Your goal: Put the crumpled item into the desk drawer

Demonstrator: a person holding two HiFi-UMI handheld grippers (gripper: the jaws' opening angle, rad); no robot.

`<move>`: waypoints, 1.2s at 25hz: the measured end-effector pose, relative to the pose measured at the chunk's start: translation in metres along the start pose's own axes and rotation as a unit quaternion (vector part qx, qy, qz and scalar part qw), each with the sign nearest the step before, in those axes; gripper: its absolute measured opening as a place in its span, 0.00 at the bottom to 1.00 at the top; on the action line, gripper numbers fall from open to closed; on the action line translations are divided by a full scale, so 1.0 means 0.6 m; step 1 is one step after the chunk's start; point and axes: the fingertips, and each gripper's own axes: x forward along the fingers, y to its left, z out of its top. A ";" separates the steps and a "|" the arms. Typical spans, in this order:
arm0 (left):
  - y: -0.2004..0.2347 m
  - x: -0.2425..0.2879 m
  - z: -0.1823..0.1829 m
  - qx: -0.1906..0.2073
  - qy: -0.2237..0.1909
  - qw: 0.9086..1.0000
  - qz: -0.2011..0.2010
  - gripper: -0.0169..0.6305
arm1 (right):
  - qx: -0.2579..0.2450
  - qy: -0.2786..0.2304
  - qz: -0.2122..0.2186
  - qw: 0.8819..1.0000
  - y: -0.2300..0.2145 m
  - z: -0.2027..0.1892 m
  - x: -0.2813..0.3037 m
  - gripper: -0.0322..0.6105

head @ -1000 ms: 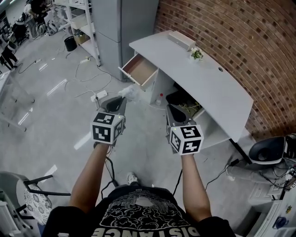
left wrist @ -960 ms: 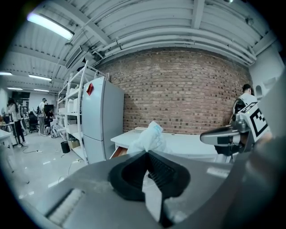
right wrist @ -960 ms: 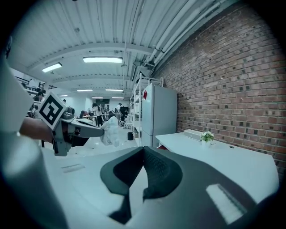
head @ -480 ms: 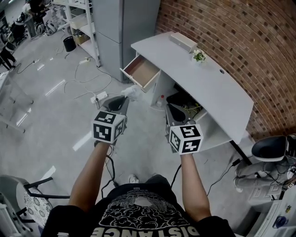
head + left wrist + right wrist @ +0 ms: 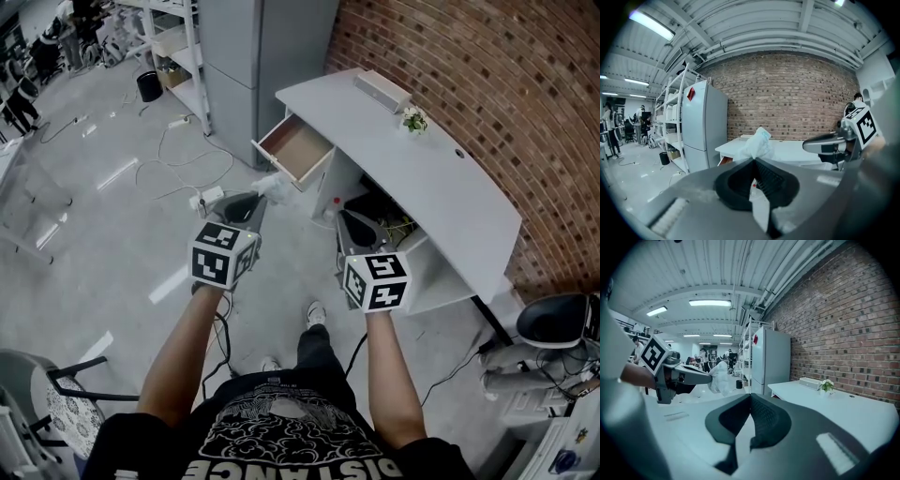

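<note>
In the head view the white desk (image 5: 441,192) stands against the brick wall, its wooden drawer (image 5: 297,151) pulled open at the left end. My left gripper (image 5: 255,199) is shut on the crumpled white item (image 5: 268,185), held in the air just short of the drawer's front. The left gripper view shows the crumpled item (image 5: 759,142) sticking up from the closed left gripper (image 5: 753,160). My right gripper (image 5: 345,218) is shut and empty, held beside the left one in front of the desk's open underside. In the right gripper view the right gripper (image 5: 751,395) is closed, with the crumpled item (image 5: 720,377) to its left.
A grey cabinet (image 5: 258,56) and shelving (image 5: 178,52) stand left of the desk. Cables and a power strip (image 5: 209,197) lie on the floor. A white box (image 5: 382,91) and small plant (image 5: 413,121) sit on the desktop. Chairs stand at lower left (image 5: 56,398) and right (image 5: 555,319).
The person has stepped forward, one foot now showing ahead. The desk and open drawer sit nearer to both grippers. The left gripper still holds the crumpled item.
</note>
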 end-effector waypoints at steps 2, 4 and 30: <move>0.004 0.008 0.001 0.000 -0.003 1.000 -0.001 0.03 | -0.001 0.002 0.002 1.000 -0.004 -0.004 0.012 0.05; 0.010 0.020 0.001 0.001 -0.001 1.000 -0.002 0.03 | -0.001 0.005 0.003 1.000 -0.011 -0.008 0.025 0.05; 0.064 0.288 0.063 -0.012 0.023 0.999 0.041 0.03 | -0.018 0.021 0.070 0.997 -0.219 0.018 0.227 0.05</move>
